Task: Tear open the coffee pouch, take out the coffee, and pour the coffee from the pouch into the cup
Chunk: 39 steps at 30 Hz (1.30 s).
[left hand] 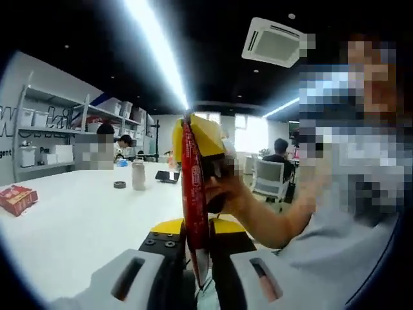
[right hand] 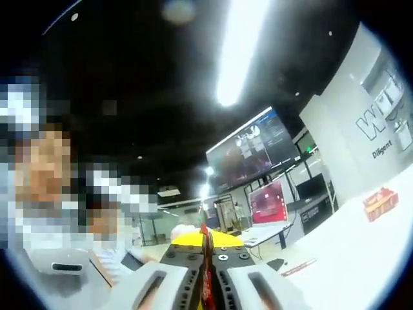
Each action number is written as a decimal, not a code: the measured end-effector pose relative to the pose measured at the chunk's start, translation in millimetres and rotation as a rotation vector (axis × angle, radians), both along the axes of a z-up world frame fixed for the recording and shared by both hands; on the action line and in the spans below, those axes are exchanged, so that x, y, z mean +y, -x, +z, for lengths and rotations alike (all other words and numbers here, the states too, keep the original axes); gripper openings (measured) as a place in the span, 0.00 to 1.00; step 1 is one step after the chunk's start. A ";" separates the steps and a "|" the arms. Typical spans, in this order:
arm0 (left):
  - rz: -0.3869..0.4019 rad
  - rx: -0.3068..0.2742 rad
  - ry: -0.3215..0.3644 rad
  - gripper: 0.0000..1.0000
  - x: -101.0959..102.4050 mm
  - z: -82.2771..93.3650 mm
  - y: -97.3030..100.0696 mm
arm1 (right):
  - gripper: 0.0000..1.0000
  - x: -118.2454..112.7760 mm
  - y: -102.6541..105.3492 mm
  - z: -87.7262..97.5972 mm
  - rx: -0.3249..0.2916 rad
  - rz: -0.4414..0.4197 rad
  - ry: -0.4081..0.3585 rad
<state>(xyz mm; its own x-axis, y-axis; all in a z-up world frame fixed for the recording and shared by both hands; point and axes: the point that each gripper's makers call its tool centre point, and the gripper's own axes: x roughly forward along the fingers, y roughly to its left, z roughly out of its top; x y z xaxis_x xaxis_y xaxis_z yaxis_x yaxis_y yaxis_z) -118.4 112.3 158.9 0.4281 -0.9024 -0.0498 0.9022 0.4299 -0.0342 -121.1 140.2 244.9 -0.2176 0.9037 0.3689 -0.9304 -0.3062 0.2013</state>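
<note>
Between the jaws of the left hand-held gripper point(left hand: 197, 258) a red coffee pouch point(left hand: 193, 194) is clamped edge-on and held upright, above the white bench point(left hand: 84, 226). Its far edge is pinched by the right hand-held gripper point(right hand: 206, 284), whose jaws are closed on the pouch too. Tearing appears to be the step in hand; next, the two grips would need to be pulled apart. A red packet point(left hand: 17, 198) lies well apart on the bench.
</note>
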 end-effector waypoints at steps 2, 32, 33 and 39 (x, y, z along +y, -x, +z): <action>0.003 -0.006 0.000 0.17 0.7 1.0 -0.3 | 0.01 0.0 1.0 0.4 0.000 0.007 0.001; -0.013 0.069 0.099 0.12 4.1 15.5 6.9 | 0.02 1.9 7.5 -1.0 -0.031 0.015 0.021; -0.013 0.069 0.101 0.12 3.9 16.2 8.1 | 0.02 2.4 8.2 -0.3 -0.034 0.016 0.023; -0.032 0.077 0.108 0.13 0.6 16.0 10.9 | 0.02 4.8 11.5 -0.5 -0.048 0.020 0.038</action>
<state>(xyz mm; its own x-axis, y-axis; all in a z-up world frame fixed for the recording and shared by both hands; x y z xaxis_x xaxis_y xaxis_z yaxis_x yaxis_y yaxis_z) -129.2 112.9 174.9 0.3972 -0.9176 0.0166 0.9085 0.3906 -0.1485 -132.5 145.0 244.4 -0.2523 0.9121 0.3231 -0.9332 -0.3177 0.1679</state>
